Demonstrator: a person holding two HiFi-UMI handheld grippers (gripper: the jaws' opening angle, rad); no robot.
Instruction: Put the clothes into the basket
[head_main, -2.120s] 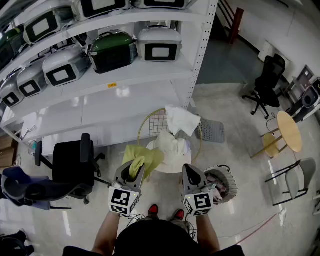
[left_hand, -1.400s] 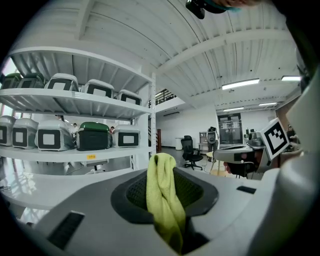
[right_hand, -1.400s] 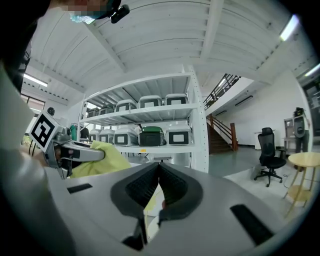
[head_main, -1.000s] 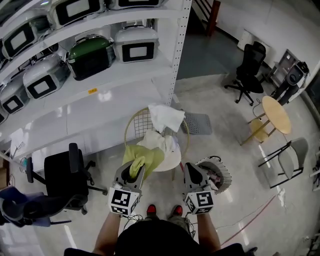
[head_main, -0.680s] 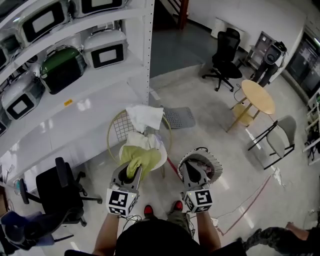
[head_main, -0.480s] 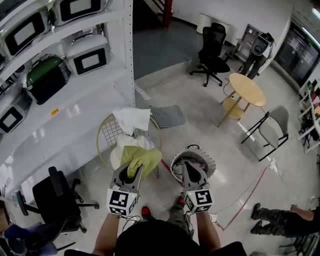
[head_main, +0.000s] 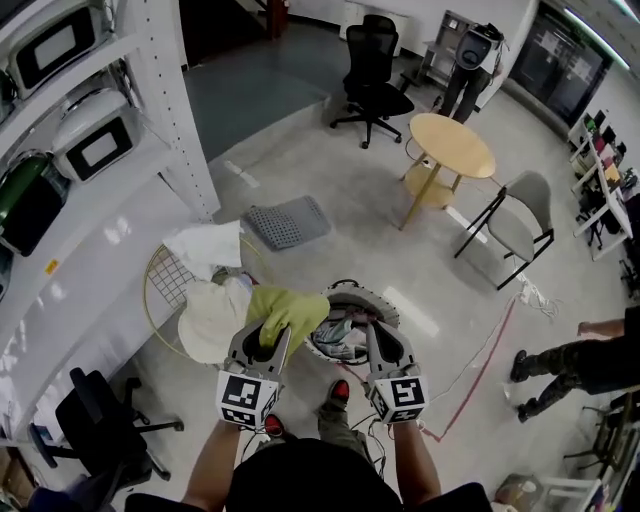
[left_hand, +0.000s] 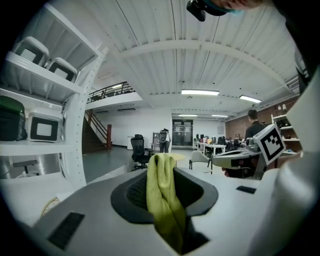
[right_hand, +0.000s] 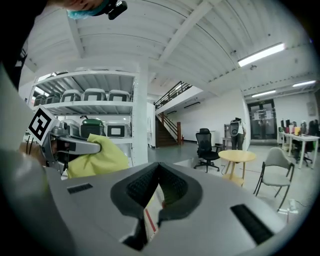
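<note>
Left gripper (head_main: 262, 340): clenched on the cloth, its jaws a little apart with the fabric bunched between the pads.
Cloth (head_main: 288, 308): yellow-green. It is pinched in the left jaws and its loose end spills forward past the tips. In the head view it hangs over the left rim of the basket, just beside the white heap.
Right gripper (head_main: 383, 340): jaws pressed together with nothing between them. It is held level beside the left gripper and, in the head view, lies over the right part of the basket.
Basket (head_main: 352, 290): round, on the floor just ahead of the person's shoes (head_main: 340, 391). It is already holding mixed clothes (head_main: 338, 338).
Wire chair (head_main: 163, 277): gold, left of the basket. A white heap (head_main: 212, 318) lies on its seat and a white piece (head_main: 205, 248) is draped over its back.
Shelf (head_main: 150, 150): a white rack at the far left. It carries white appliances and one green appliance (head_main: 22, 195).
Mat (head_main: 288, 222): grey, flat on the floor beyond the chair.
Cable (head_main: 480, 370): red, trailing across the floor to the right of the basket.
Table (head_main: 452, 145): round and wooden, well apart from the basket. A grey chair (head_main: 520, 215) stands to its right and a black office chair (head_main: 375, 85) stands behind it.
Bystander (head_main: 575, 362): only the legs show, at the right edge.
</note>
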